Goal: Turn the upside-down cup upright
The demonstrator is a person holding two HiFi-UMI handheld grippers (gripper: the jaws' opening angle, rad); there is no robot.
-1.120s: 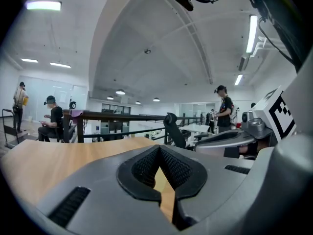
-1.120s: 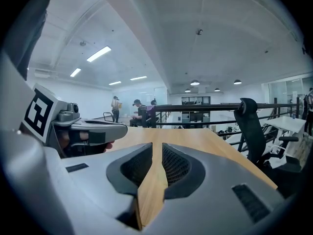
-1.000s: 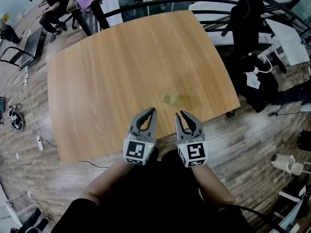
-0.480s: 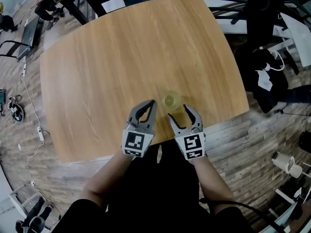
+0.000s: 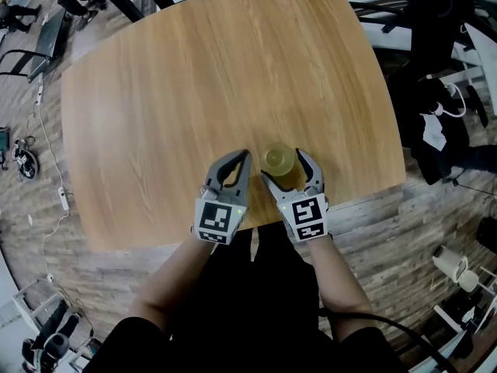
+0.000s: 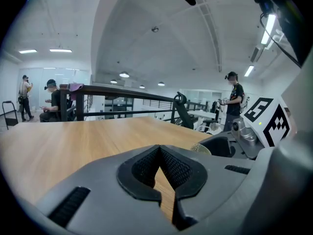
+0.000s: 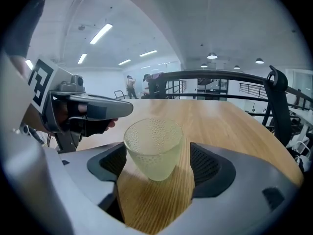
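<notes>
Long ceiling strips (image 7: 101, 34) and small round lamps (image 7: 212, 56) light the hall evenly and brightly. The wooden table (image 5: 194, 84) carries only a pale sheen toward its left side, and the translucent cup (image 7: 153, 148) throws a soft, weak shadow. Both gripper views bulge like a fishbowl and fade into a black ring at the edges; the strips glare white, and the nearest foreground looks slightly soft.

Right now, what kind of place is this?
Probably a big open office or lab. A black office chair stands past the wooden table, a dark railing runs behind it, and long strip lights shine on the high ceiling.
</notes>
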